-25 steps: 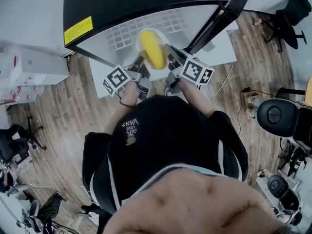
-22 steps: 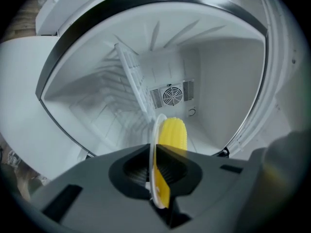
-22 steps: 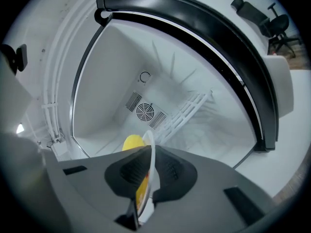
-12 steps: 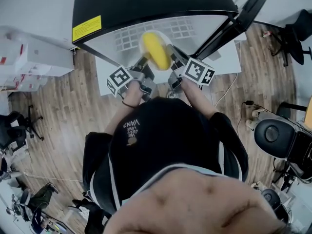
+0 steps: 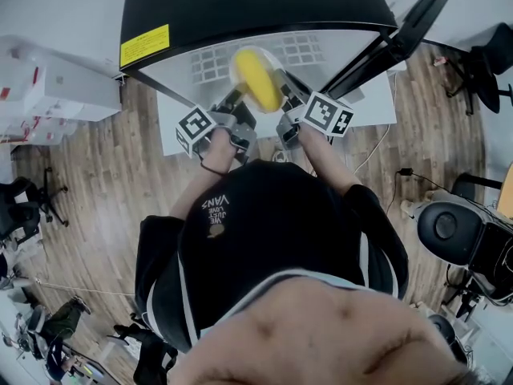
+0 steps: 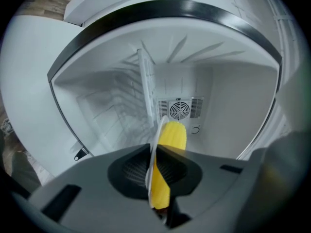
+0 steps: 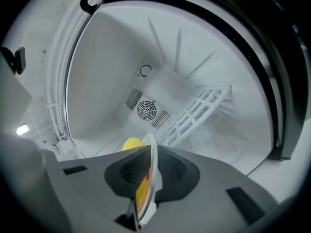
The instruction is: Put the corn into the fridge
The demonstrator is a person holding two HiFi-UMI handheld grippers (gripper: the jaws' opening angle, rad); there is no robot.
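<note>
- Yellow corn cob [image 5: 256, 79] lies on round white plate [image 5: 236, 62] at the mouth of the open black-cased fridge [image 5: 240, 6], 12 o'clock from the person.
- Grip: left gripper [image 5: 233, 99] pinches the plate rim at 7 o'clock, right gripper [image 5: 282, 88] at 4 o'clock.
- Remaining: set it inside, release.
- Count: one cob, one plate, two grippers.

Office-like lab, swivel chairs [image 5: 487, 64], open fridge [image 5: 240, 6]

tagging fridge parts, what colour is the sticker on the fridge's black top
The sticker is yellow, clearest in the head view.
</note>
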